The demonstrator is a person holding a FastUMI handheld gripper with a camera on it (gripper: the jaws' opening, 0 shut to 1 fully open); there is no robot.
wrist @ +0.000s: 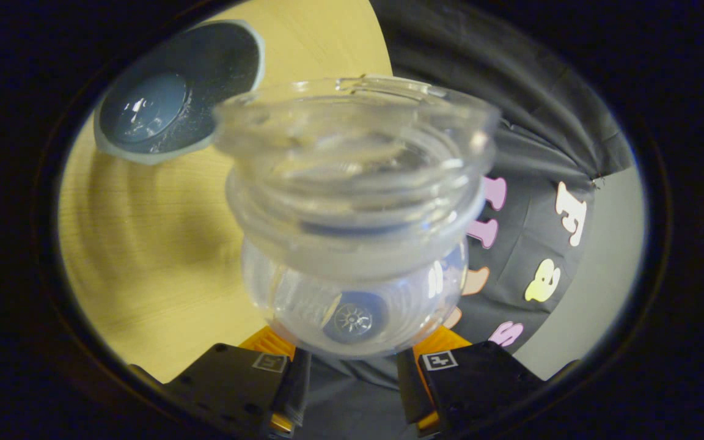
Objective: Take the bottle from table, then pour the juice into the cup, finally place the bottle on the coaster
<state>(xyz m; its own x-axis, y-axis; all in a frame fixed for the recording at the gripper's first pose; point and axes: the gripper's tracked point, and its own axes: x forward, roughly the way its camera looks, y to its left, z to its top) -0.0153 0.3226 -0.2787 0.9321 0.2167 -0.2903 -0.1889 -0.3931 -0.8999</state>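
Ahead of me lies a pale wooden table (144, 256) with visible grain. To its far side hangs dark creased cloth (529, 140); a plain grey floor (602, 275) shows below it.

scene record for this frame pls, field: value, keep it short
held object: clear bottle, uncapped, mouth open, tilted
gripper: gripper shut on the bottle's lower body, one finger on each side
contents: no clear liquid level visible; cannot tell how much juice is left
coaster: dark round coaster with a pale rim, on the table beyond the bottle
cup: blue-grey round thing on the coaster side, looks like the cup seen from above; not certain
surface: light wooden table
backdrop: black booth cloth beside the table
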